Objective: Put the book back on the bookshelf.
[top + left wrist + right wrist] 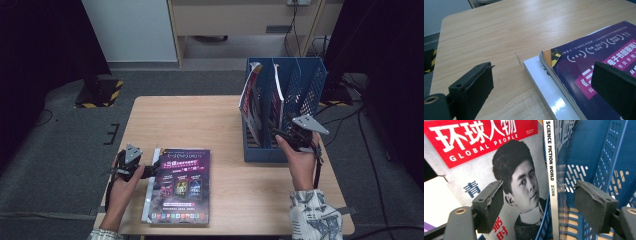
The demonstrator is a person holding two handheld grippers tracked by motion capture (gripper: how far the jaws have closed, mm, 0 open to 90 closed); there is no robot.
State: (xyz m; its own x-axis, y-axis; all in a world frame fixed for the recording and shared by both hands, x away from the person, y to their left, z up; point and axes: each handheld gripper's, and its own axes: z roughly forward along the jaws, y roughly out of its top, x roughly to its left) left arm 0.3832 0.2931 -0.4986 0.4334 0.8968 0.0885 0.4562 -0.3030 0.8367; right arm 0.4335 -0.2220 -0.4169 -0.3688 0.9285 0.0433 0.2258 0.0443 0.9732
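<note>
A purple-covered magazine (181,186) tops a small stack near the table's front left, with an orange one (546,54) and a white book (544,85) beneath it. My left gripper (147,170) is open at the stack's left edge. In the left gripper view (544,75), one jaw is over bare wood and the other over the purple cover (596,47). A blue file rack (305,80) stands at the right. It holds a "Global People" magazine (486,152) and a "Science Fiction World" magazine (550,170). My right gripper (281,134) is open at the rack's front, and that spine stands untouched between its jaws (540,195).
The wooden table (200,120) has bare room across its middle and back left. The rack's right slots (604,157) hold nothing. On the floor there is a black-and-yellow striped base (100,92) at back left and cables (350,115) to the right.
</note>
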